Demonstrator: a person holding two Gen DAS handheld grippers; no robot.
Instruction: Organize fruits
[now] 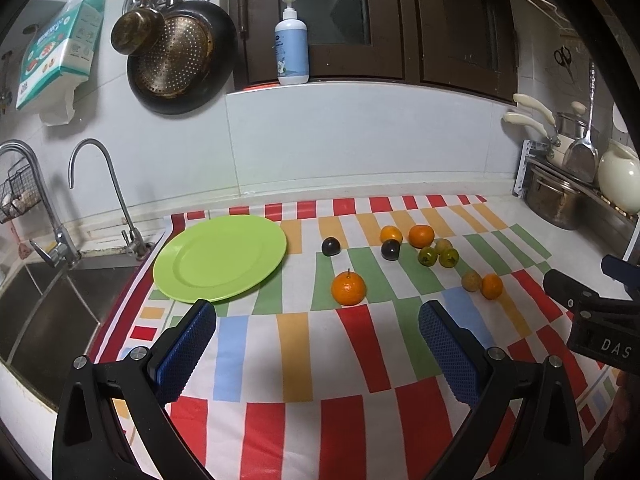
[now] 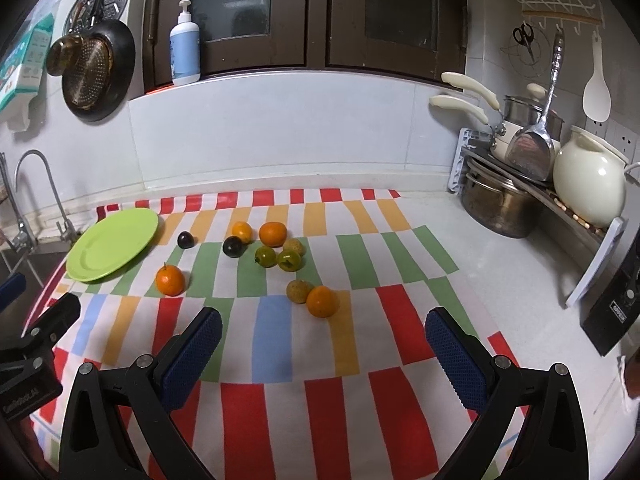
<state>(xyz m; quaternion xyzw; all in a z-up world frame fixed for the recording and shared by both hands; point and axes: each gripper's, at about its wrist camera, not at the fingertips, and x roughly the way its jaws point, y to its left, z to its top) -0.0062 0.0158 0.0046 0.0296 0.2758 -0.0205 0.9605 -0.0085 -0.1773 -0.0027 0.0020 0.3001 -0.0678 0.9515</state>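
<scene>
Progress: none evident | green plate [image 1: 220, 258] bare, near worktop's sink-side edge | nine fruits [image 2: 276, 258] loose mid-cloth, all left to sort | left gripper [image 1: 318, 344] and right gripper [image 2: 323, 346] fingers spread, empty

You're seeing dim, cool indoor light from overhead, with a dark vignette ringing both fisheye views and the wall [image 1: 320, 136] bowing hard toward 12 o'clock. Soft shadows pool on the striped cloth [image 2: 280, 328] near 6 o'clock, and the focus stays fairly sharp at centre.
</scene>
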